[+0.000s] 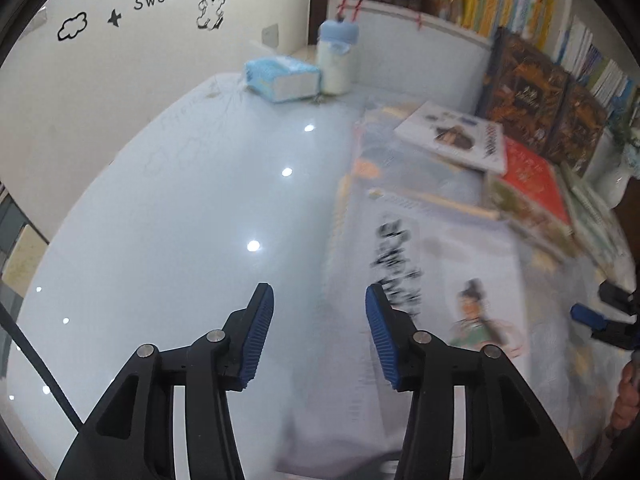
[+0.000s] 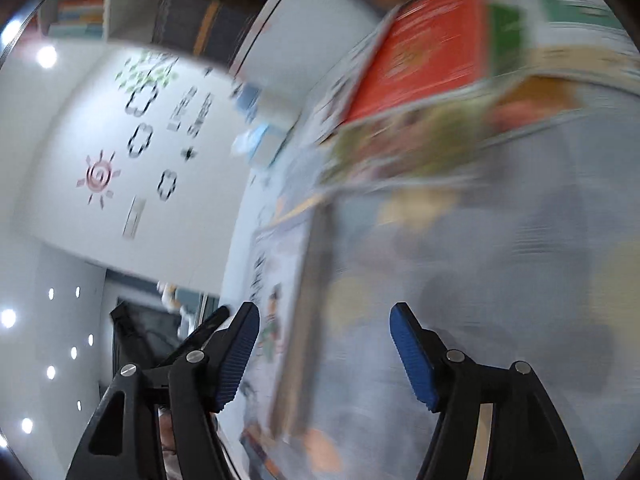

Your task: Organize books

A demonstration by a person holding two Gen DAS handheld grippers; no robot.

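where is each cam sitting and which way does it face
Left wrist: on the left gripper, looking down over the glossy table at the white book; its fingers stand open and a hand shows at the right edge.
Right wrist: on the right gripper, rolled sideways and blurred, facing the book pile; open fingers.
Shared: white book, red book, tissue pack.

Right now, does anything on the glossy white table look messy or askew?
Yes. The flat books are heaped crookedly, overlapping at different angles; the white book with a dark-hatted figure lies skewed on top, beside the red-covered book.
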